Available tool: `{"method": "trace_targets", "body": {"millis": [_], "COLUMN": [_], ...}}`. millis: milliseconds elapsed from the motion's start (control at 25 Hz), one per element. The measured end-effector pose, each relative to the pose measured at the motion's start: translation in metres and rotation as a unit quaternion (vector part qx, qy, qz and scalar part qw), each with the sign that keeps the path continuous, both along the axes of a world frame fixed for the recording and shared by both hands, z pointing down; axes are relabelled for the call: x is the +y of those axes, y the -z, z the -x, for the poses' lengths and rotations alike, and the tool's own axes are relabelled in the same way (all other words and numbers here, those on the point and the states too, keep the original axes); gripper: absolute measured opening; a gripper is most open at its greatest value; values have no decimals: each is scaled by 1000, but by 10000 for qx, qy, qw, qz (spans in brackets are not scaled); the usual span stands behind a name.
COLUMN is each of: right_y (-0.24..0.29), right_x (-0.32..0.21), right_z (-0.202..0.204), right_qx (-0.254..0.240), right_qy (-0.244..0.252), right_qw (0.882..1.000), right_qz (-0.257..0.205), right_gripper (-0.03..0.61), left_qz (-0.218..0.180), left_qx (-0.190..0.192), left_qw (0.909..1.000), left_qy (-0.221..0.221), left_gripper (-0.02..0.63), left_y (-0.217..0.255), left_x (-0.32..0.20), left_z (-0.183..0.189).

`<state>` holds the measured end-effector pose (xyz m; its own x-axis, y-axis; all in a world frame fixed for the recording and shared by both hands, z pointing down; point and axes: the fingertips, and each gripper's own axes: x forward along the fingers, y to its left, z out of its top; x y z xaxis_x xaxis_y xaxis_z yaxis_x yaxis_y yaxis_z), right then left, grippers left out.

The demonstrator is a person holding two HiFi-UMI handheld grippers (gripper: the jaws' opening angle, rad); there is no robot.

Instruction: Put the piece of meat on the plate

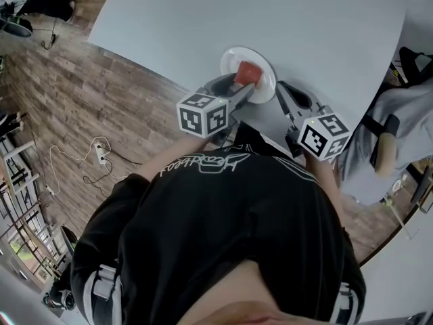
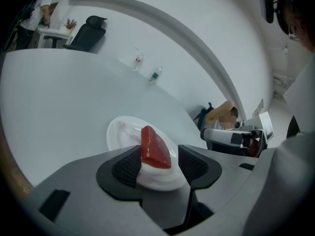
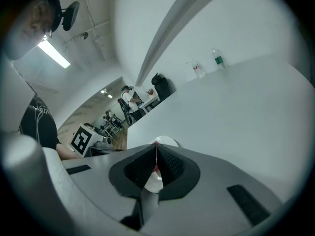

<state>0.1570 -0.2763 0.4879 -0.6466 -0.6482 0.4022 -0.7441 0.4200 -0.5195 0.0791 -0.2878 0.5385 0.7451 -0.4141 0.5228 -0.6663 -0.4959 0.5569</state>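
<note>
The white plate sits on the pale grey table, close to the edge where the person stands. The red piece of meat lies on it, and nothing else is in the plate.

The left gripper is released. Its jaws stand wide apart on either side of the meat, and neither pad clamps it. The right gripper is clenched with nothing in it, and its jaws meet at the tips. It rests just beside the plate on the right.

The head view shows both grippers reaching in from the table's edge towards the plate. Only the left gripper view shows the meat's wedge shape and its glossy face. Through the crack of its jaws the right gripper view gives just a sliver of red and a bit of plate rim.

Two bottles stand at the table's far side. The floor is wood plank, with a power strip and loose cable lying on it. A black office chair and other people are further off.
</note>
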Motion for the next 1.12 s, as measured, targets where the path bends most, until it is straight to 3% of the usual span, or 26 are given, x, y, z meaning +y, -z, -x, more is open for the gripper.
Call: {"method": "trace_targets", "body": {"millis": [160,560,1000,1120], "right_y": [-1,4,21,25], "right_x": [3,10,26,32], "right_z": [-2,5,15,20], "right_qx": [35,92,168,185], "right_qy": [-4,-38,36,29], "right_qw": [10000,9999,9994,9992], "right_qz": [-14,-42,-293,-354], "right_gripper": [11,11,11,11], "left_qz": [-232,-326,362,409], "left_qx": [-304,-378,441,611], "left_qw": [9992,9987,9971,9960], "left_qy": [-111,-57,505,511], "left_gripper": [247,261,259,228], "left_y": [-3,2,21,29], "left_x": [0,-2,13,21], "left_z": [-1,13,31,35]}}
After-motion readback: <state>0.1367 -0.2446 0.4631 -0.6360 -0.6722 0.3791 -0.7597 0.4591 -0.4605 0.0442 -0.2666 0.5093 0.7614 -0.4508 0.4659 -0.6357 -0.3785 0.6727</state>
